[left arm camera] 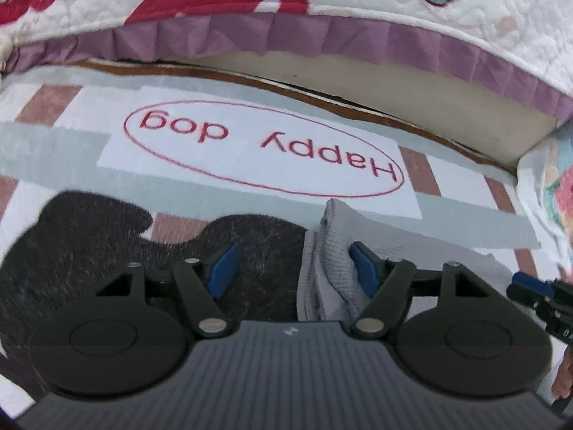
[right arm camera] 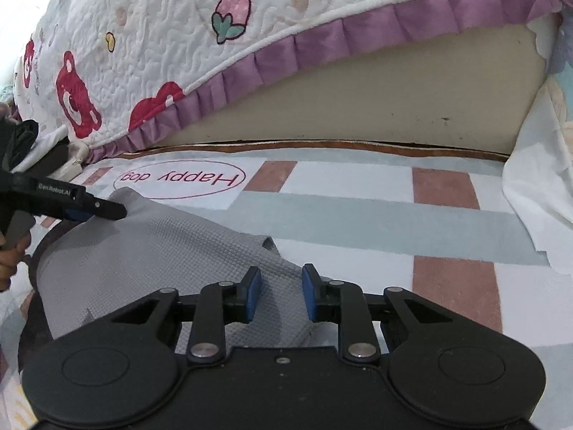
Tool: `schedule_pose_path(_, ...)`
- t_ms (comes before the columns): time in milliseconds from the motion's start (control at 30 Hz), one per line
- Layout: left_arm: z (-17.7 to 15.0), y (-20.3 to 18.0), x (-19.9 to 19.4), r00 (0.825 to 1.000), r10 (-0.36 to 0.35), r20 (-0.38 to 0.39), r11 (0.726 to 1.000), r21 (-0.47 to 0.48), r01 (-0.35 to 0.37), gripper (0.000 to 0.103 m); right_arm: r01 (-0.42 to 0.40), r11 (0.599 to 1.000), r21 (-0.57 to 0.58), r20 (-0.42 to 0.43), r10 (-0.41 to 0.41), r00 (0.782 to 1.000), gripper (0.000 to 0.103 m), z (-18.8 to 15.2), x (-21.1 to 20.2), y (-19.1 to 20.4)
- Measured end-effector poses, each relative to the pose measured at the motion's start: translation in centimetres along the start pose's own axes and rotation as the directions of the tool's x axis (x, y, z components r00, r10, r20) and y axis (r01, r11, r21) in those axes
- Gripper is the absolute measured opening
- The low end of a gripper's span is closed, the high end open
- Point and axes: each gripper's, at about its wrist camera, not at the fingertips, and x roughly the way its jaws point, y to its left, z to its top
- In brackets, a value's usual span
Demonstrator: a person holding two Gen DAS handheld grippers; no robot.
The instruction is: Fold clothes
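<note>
A grey waffle-knit garment (right arm camera: 150,247) lies folded on the patterned mat; its left edge shows in the left wrist view (left arm camera: 333,251). My left gripper (left arm camera: 293,268) is open, hovering over that edge, one blue pad above the grey cloth and the other above the dark printed shape (left arm camera: 89,236) on the mat. It also shows in the right wrist view (right arm camera: 107,211) at the garment's far left corner. My right gripper (right arm camera: 281,295) is open with its pads just above the garment's near right part. It shows at the right edge of the left wrist view (left arm camera: 530,286).
The mat (right arm camera: 358,215) has grey, white and pink blocks and a "Happy dog" oval (left arm camera: 265,147). A mattress side (right arm camera: 394,107) with a quilted cover and purple frill (right arm camera: 286,53) bounds the far side. White cloth (right arm camera: 537,197) hangs at the right.
</note>
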Motion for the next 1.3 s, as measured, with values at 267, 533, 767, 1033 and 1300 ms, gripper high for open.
schedule_pose_path(267,-0.2,1.1,-8.2,0.992,0.047,0.114,0.999,-0.026,-0.045,0.062,0.319,0.944,0.084,0.045,-0.324,0.945,0.039,0.9,-6.0,0.0)
schedule_pose_path(533,-4.9,1.4,-8.4,0.998,-0.032,-0.048,0.997,-0.069,0.029,0.064,0.051,0.873,0.485,-0.120,0.009,0.993,0.049,-7.1,-10.9,2.3)
schedule_pose_path(767,-7.6,2.2,-7.4,0.978,-0.146,-0.151,0.970,-0.216,0.112,0.064,-0.028,0.712,0.702,-0.141,0.177,0.974,0.050,-11.0,-10.0,4.3)
schedule_pose_path(1033,-6.9,1.7,-7.4,0.998,-0.037,-0.060,0.991,-0.134,0.028,0.070,-0.008,0.575,0.818,-0.059,0.098,0.993,0.055,-11.9,-8.1,5.8)
schedule_pose_path(1300,-6.4,-0.3,-6.9,0.999,0.034,0.023,0.999,0.027,-0.034,0.072,-0.075,0.437,0.897,0.038,0.092,0.995,0.055,-12.7,-7.6,4.4)
